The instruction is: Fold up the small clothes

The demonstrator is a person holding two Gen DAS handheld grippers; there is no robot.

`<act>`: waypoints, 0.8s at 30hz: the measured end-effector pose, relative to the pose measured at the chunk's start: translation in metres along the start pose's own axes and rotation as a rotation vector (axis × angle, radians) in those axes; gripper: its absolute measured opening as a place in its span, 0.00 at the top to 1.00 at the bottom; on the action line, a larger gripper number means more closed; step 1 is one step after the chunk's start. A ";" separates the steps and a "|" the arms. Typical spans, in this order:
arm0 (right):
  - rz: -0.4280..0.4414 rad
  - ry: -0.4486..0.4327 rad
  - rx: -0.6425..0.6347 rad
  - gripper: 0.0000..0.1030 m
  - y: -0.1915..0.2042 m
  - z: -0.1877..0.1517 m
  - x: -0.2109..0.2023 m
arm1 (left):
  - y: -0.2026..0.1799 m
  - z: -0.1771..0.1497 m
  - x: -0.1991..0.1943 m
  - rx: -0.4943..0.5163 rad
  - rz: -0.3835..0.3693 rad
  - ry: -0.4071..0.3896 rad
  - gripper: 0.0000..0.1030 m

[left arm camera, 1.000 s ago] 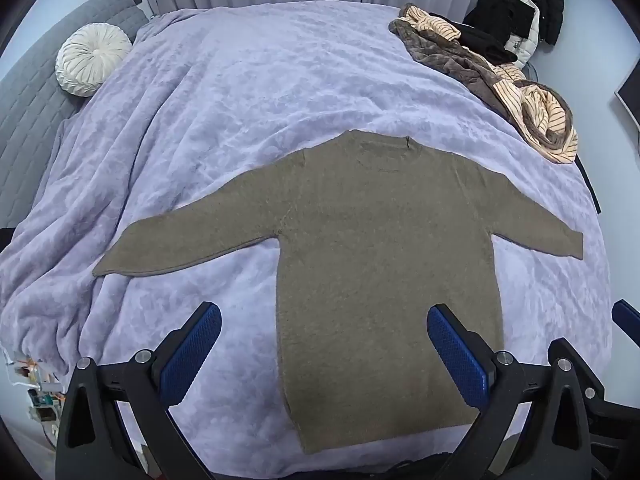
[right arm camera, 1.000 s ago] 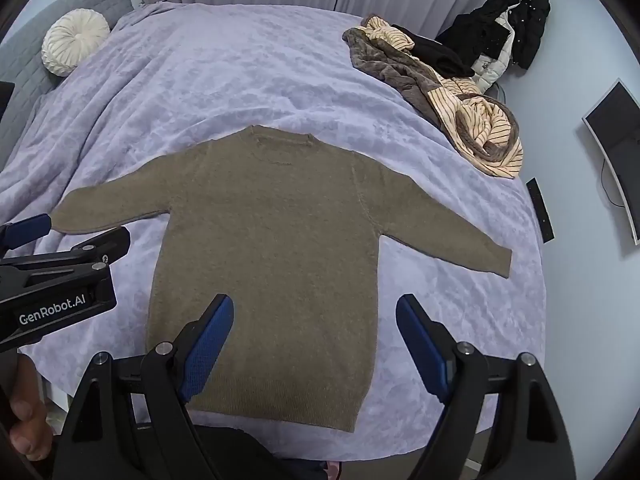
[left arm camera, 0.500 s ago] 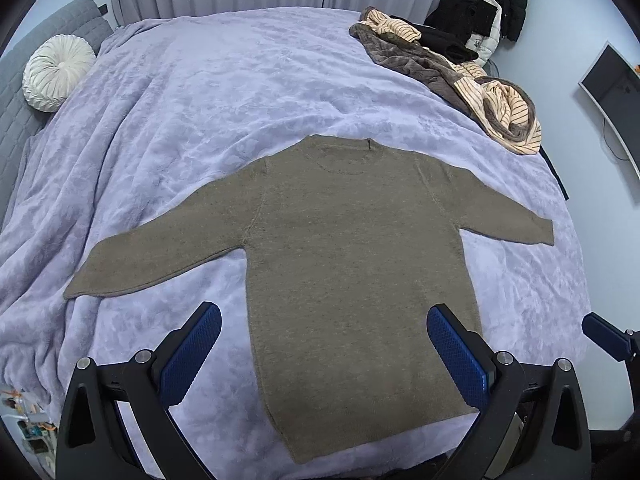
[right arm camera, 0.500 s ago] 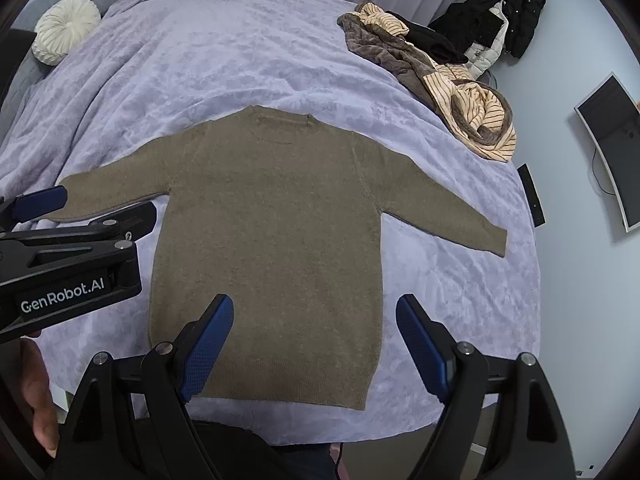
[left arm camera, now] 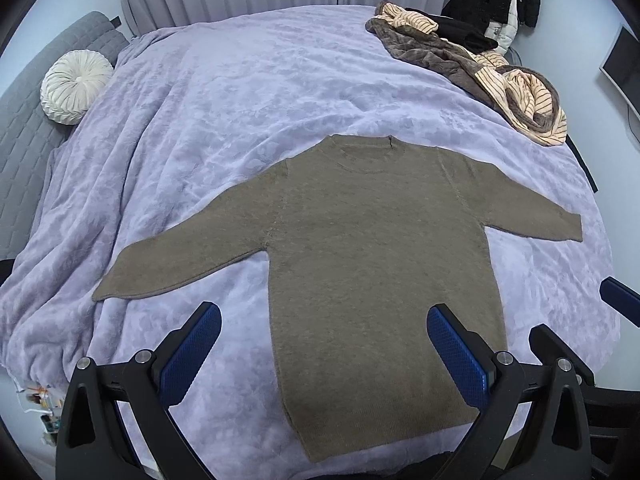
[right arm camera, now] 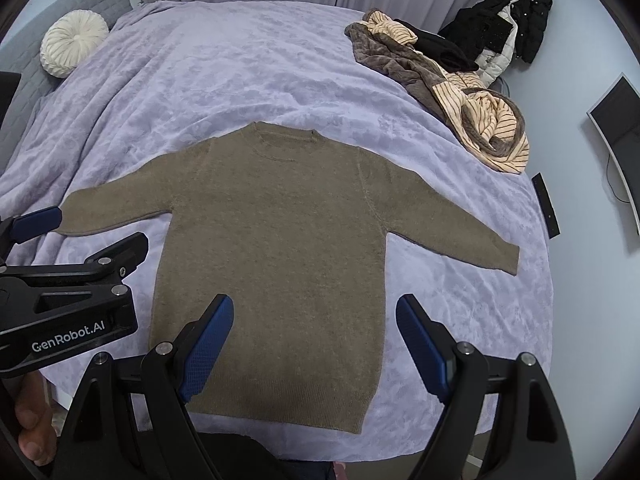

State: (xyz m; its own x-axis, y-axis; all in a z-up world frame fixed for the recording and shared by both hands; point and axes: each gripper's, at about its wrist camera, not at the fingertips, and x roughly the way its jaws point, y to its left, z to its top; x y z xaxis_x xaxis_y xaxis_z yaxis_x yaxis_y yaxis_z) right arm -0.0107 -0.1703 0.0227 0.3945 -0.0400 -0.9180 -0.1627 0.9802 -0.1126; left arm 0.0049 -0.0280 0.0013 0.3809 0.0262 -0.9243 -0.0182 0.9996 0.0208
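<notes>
An olive-brown knit sweater (left arm camera: 372, 264) (right arm camera: 280, 240) lies flat on the lilac blanket, both sleeves spread out, collar pointing away from me and hem near the bed's front edge. My left gripper (left arm camera: 324, 356) hovers open above the sweater's lower left part, nothing between its blue pads. My right gripper (right arm camera: 316, 344) hovers open over the lower body of the sweater, also empty. In the right wrist view the left gripper's black body (right arm camera: 68, 304) shows at the left edge, held by a hand (right arm camera: 32, 420).
The lilac blanket (left arm camera: 240, 92) covers the whole bed. A heap of striped and brown clothes (left arm camera: 492, 76) (right arm camera: 460, 92) lies at the far right. A round white cushion (left arm camera: 76, 86) rests on a grey headboard at far left. A monitor (right arm camera: 616, 128) stands right of the bed.
Both grippers have shifted slightly over the sweater; the left view swung right then back left. The sweater lies unmoved and both grippers stay open.
</notes>
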 end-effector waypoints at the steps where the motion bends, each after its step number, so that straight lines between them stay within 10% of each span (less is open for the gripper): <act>1: 0.010 -0.003 -0.001 0.17 -0.002 0.001 0.001 | -0.002 0.001 -0.001 -0.002 0.011 0.000 0.00; 24: 0.080 -0.061 0.056 0.17 -0.071 0.032 0.041 | -0.056 0.051 0.013 -0.031 0.155 0.061 0.00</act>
State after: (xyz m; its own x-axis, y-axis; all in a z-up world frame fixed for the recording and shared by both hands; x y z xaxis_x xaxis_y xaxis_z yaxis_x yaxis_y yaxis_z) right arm 0.0463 -0.2357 0.0049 0.4370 0.0486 -0.8982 -0.1455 0.9892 -0.0172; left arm 0.0576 -0.0835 0.0079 0.3141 0.1782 -0.9325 -0.1009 0.9829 0.1538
